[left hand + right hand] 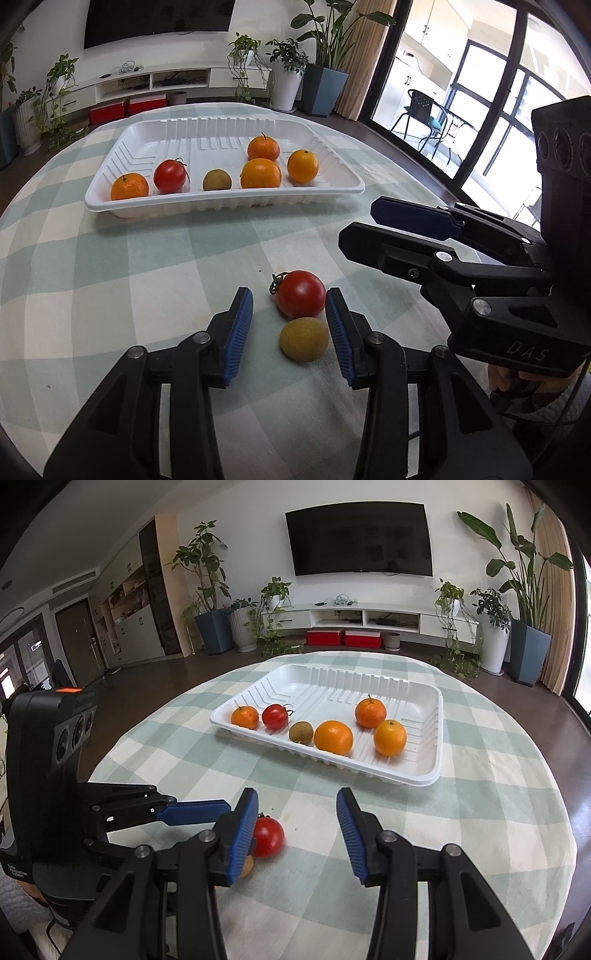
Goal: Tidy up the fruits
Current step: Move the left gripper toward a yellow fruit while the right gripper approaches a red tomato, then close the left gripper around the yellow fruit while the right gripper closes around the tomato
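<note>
A red tomato and a yellow-green fruit lie touching on the checked tablecloth. My left gripper is open, its blue pads on either side of both fruits, the right pad close to them. My right gripper is open and empty above the cloth; the tomato lies just left of it, partly behind its left finger. The right gripper also shows in the left wrist view. The white tray holds three oranges, a tomato and a brownish fruit.
The round table has a green and white checked cloth. The tray sits at its far side. Beyond the table are a TV wall, potted plants and a glass door.
</note>
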`<state>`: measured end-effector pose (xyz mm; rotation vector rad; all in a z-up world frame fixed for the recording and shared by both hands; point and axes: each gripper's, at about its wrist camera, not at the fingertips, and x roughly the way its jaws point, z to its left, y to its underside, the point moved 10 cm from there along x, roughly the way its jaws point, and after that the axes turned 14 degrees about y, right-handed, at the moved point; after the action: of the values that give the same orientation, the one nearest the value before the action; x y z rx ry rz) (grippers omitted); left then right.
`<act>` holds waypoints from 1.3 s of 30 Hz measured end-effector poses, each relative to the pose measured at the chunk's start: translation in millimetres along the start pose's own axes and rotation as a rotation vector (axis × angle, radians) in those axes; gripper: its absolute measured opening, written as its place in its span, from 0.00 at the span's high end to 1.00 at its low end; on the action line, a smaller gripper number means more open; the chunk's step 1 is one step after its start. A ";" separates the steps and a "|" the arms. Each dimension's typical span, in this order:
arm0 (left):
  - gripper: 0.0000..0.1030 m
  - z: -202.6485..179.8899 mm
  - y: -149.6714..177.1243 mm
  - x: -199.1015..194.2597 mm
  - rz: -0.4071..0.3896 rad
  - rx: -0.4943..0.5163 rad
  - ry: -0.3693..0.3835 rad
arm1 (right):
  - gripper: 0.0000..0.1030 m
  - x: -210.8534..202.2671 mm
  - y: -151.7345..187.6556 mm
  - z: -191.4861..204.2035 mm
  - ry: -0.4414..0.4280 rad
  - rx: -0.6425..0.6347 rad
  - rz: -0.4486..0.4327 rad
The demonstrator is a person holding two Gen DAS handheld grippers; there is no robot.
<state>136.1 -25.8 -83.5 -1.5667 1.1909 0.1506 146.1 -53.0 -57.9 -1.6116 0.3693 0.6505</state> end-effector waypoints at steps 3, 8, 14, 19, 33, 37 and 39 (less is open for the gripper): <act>0.62 -3.2 3.9 1.6 0.011 0.003 0.007 | 0.53 -1.0 3.2 2.9 -0.004 -0.005 0.004; 0.62 -2.8 8.3 5.4 0.033 0.003 0.007 | 0.53 -0.5 7.5 6.6 -0.011 -0.008 0.013; 0.62 -0.2 14.1 13.0 0.063 -0.012 0.008 | 0.53 1.3 10.9 9.5 -0.016 -0.014 0.026; 0.62 1.3 14.5 14.4 0.066 -0.016 0.012 | 0.53 3.1 12.2 10.8 -0.017 -0.014 0.032; 0.69 -0.3 15.6 18.9 0.077 -0.001 0.009 | 0.50 4.9 15.4 14.8 -0.020 -0.020 0.041; 0.73 -2.4 16.0 19.5 0.080 0.009 0.011 | 0.49 5.3 16.3 15.9 -0.021 -0.020 0.043; 0.73 -4.5 16.6 19.3 0.082 0.021 0.009 | 0.49 7.0 18.0 17.3 -0.023 -0.021 0.047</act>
<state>131.1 -39.0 -105.1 -1.5020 1.2606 0.1841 137.6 -37.9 -77.2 -1.6177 0.3857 0.7099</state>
